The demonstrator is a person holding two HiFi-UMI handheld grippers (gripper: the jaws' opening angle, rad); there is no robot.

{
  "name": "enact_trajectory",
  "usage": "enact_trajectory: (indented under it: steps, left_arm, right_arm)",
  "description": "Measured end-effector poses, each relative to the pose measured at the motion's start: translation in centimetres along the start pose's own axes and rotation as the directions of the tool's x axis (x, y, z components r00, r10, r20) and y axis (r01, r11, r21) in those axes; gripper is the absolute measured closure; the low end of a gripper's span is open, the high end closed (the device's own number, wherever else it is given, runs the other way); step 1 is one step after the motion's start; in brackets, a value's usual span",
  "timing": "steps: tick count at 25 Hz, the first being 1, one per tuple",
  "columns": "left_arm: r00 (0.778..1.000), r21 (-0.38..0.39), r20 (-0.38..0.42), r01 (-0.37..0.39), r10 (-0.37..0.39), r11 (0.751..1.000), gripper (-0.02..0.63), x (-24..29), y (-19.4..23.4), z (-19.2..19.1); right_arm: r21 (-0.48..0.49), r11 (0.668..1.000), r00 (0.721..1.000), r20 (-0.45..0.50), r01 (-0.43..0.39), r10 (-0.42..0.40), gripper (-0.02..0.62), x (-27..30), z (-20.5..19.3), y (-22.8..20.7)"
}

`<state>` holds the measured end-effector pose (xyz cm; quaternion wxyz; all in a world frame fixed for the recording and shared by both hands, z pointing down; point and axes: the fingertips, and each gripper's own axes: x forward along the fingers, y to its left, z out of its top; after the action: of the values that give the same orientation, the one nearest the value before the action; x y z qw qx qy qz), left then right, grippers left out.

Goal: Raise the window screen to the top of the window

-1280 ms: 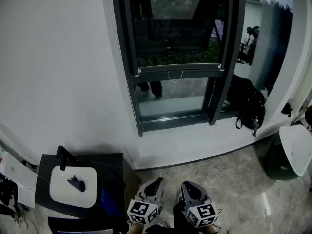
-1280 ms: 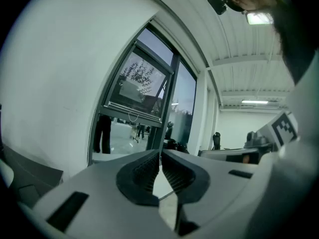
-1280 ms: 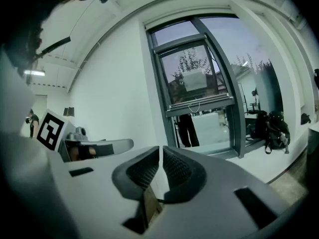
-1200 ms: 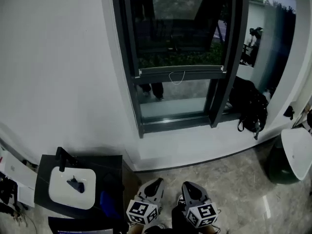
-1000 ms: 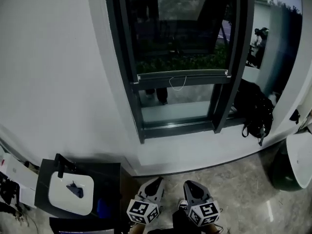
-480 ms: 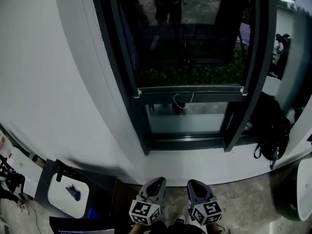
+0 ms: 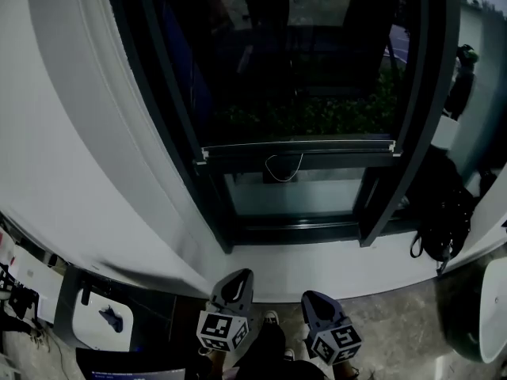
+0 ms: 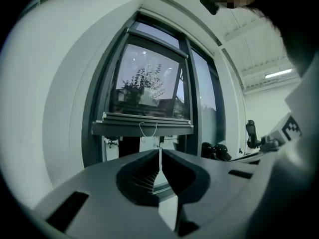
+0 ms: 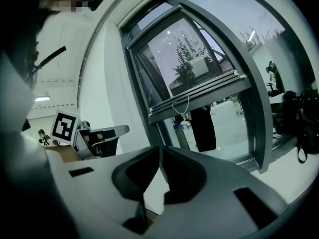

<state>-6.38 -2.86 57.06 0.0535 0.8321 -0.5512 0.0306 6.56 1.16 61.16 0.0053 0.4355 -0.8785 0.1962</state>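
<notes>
The dark-framed window (image 7: pixel 170 125) fills the upper head view. Its screen's bottom bar (image 7: pixel 297 150) sits low, roughly a third of the way up the opening, and a thin white cord loop (image 7: pixel 283 167) hangs from its middle. The bar (image 8: pixel 142 129) and the loop (image 8: pixel 148 130) show straight ahead in the left gripper view, while the right gripper view has the bar (image 9: pixel 199 99) and the loop (image 9: pixel 181 105) at an angle. My left gripper (image 7: pixel 234 280) and right gripper (image 7: pixel 312 302) are held low and well short of the window. Both are shut and empty.
A black backpack (image 7: pixel 440 222) leans on the sill at the right. A white basin on a dark stand (image 7: pixel 99 321) is at the lower left, beside the white wall (image 7: pixel 71 157). A dark round bin (image 7: pixel 479 323) stands at the right edge. The other gripper (image 9: pixel 94 136) shows in the right gripper view.
The view has moved closer to the window and tilted up, so the window looks larger. The screen bar keeps its height in the frame. Both grippers stay low and shut.
</notes>
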Motion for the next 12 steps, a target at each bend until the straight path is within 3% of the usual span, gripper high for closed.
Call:
enact_trajectory:
  steps: [6, 12]
  left_arm:
    - [0.998, 0.03, 0.059, -0.009, 0.007, 1.0, 0.603, 6.9, 3.7, 2.4]
    - [0.993, 0.084, 0.114, 0.002, -0.011, 0.996, 0.604, 13.8, 8.1, 6.1]
  right_arm:
    - [-0.004, 1.0, 1.0, 0.017, 0.025, -0.025, 0.568, 3.2, 2.5, -4.3]
    - [-0.113, 0.993, 0.999, 0.034, 0.029, -0.025, 0.571, 9.5, 7.0, -6.7]
